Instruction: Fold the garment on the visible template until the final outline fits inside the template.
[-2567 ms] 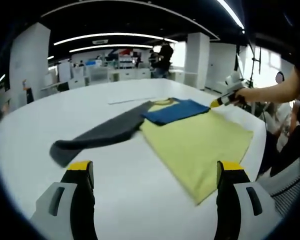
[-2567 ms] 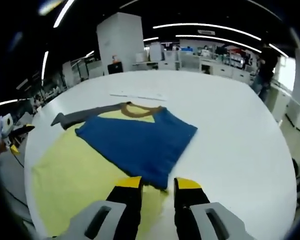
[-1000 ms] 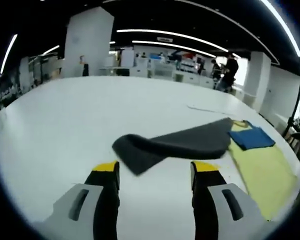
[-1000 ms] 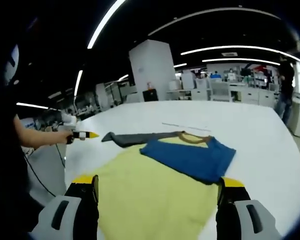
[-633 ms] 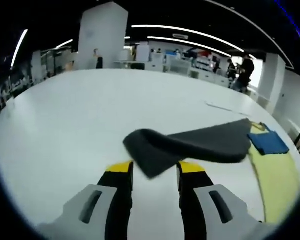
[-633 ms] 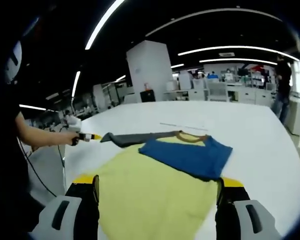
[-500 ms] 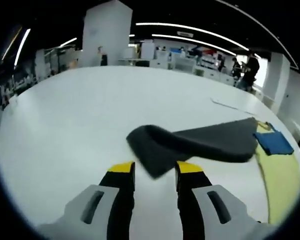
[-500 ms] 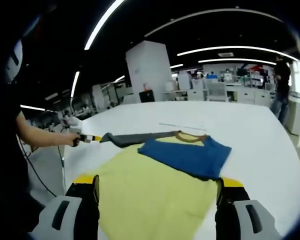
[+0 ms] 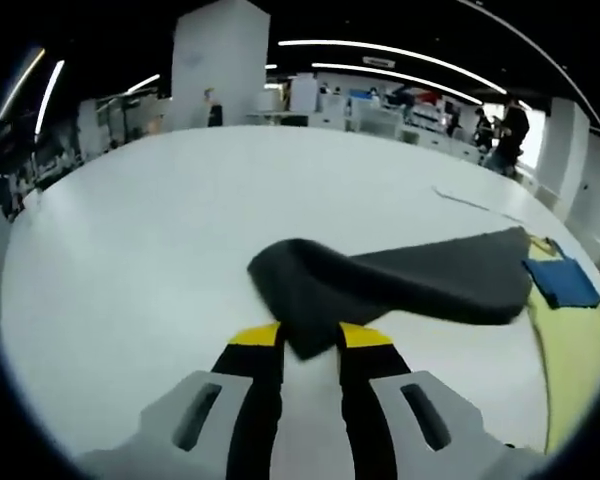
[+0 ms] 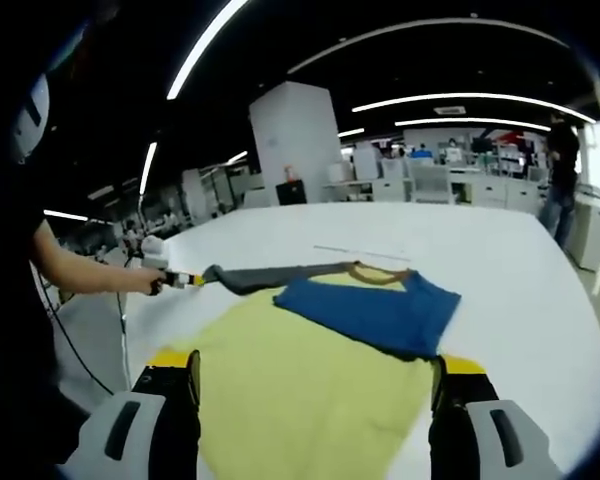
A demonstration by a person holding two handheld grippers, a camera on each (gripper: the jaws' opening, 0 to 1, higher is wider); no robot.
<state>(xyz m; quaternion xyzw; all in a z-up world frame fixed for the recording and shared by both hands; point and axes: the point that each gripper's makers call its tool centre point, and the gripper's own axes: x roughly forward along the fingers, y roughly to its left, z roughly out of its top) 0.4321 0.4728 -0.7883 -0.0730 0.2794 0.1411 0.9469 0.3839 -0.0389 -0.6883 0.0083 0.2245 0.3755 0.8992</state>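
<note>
The garment [image 10: 320, 370] lay spread on the white table [image 10: 500, 260], and everything else is placed here relative to its yellow body. In the right gripper view the yellow body filled the foreground between that gripper's two jaws, which stood wide apart with nothing between them, so the right gripper [image 10: 315, 385] was released. The blue sleeve [image 10: 365, 312] lay folded across the far part of the yellow body, just below the brown collar [image 10: 378, 272]. The grey sleeve [image 10: 270, 275] stretched away from the collar end, off the yellow body and over bare table. At its far tip that view showed the left gripper [image 10: 192, 281] from outside, held in a person's hand [image 10: 150, 280], though too small there to judge its grip. The left gripper view supplied that: the left gripper [image 9: 310, 338] had its yellow-tipped jaws drawn close, clenched on the cuff end of the grey sleeve [image 9: 380, 285], whose cloth rose slightly and curled over at the jaws. From there the yellow body [image 9: 572, 350] appeared as a strip at the right edge, beyond the sleeve, with the blue sleeve [image 9: 563, 283] beside it. A thin pale strip [image 10: 365, 253] lay on the table beyond the collar. I could not make out a template outline.
</note>
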